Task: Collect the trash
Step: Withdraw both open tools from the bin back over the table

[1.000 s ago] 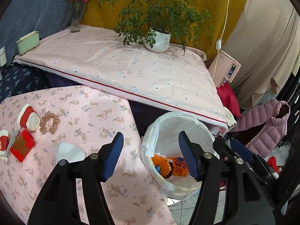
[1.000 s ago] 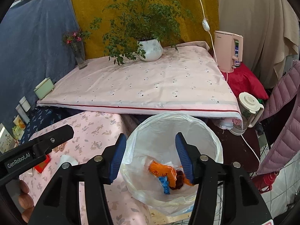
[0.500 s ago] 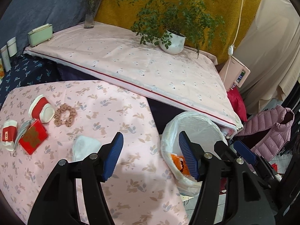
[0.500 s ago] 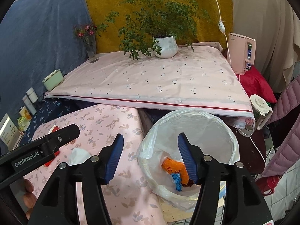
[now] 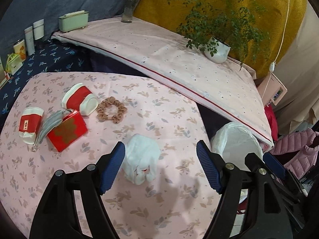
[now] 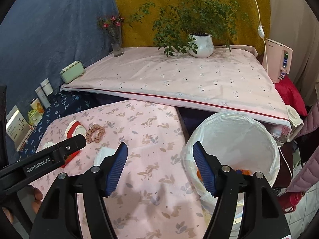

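Opening both grippers over the pink tablecloth [image 5: 159, 103].
Left gripper [image 5: 160, 165] jaws widening, crumpled white tissue [image 5: 142, 162] between them, untouched; right gripper [image 6: 159, 166] widening, empty. Lined trash bin [image 6: 259, 131] just beyond the table's edge.

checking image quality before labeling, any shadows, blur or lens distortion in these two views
Left wrist view: soft shadows on the pink tablecloth, strong fisheye bend along the white mattress, dark vignette corners. Right wrist view: sharp, similar shadows, trash bin rim curved.
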